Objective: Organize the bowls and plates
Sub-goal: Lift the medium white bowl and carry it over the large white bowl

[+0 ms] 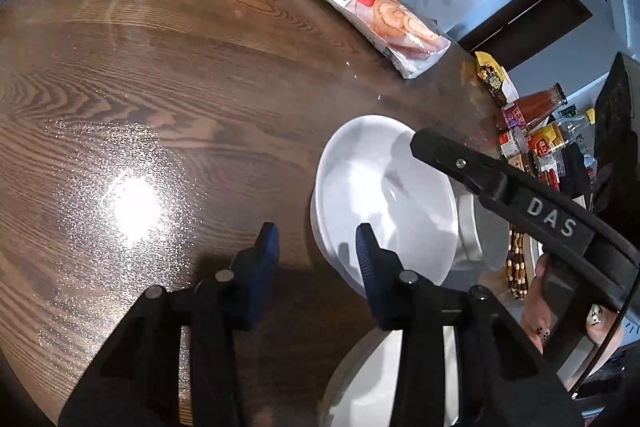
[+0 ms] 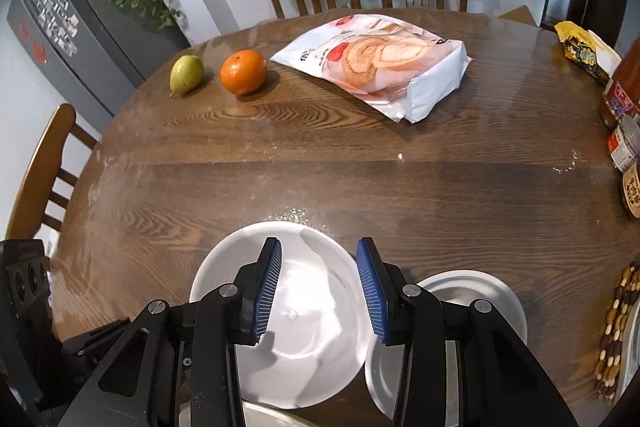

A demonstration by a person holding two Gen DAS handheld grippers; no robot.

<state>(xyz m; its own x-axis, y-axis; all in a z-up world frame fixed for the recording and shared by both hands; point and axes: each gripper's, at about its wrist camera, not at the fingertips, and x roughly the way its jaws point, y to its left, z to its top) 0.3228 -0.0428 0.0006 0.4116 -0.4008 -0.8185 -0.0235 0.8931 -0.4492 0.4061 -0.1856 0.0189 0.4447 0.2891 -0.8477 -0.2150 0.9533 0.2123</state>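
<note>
Grippers: both angled down over the white bowl (image 2: 304, 367) at the near table (image 2: 280, 163) edge.
L gripper (image 1: 316, 255): jaws apart, moderate gap. Bowl's 9 o'clock rim sits in the gap; right pad over the bowl inside, left pad over bare wood. Pads not pressing, nothing clamped.
R gripper (image 2: 319, 283): jaws apart, similar gap, over the bowl interior. Right pad at the 3 o'clock rim; contact can't be told. Holds nothing.
Crowding: both tools on one bowl, L from the 9 o'clock side, R from the 3 o'clock side.
Bowl: upright, empty. May sit on a second white piece, unclear.
Steel dish (image 2: 484, 291): just beside the bowl at 3 o'clock, empty.
2nd white dish (image 1: 372, 387): at 6 o'clock, mostly hidden under L gripper.
Far side, R view: pear (image 2: 186, 74) at 11, orange (image 2: 243, 71) beside it, cake-roll bag (image 2: 384, 67) at 12.
R edge: jars and bottles (image 2: 624, 99) at 2 to 3, bead trivet (image 2: 616, 331) at 4.
</note>
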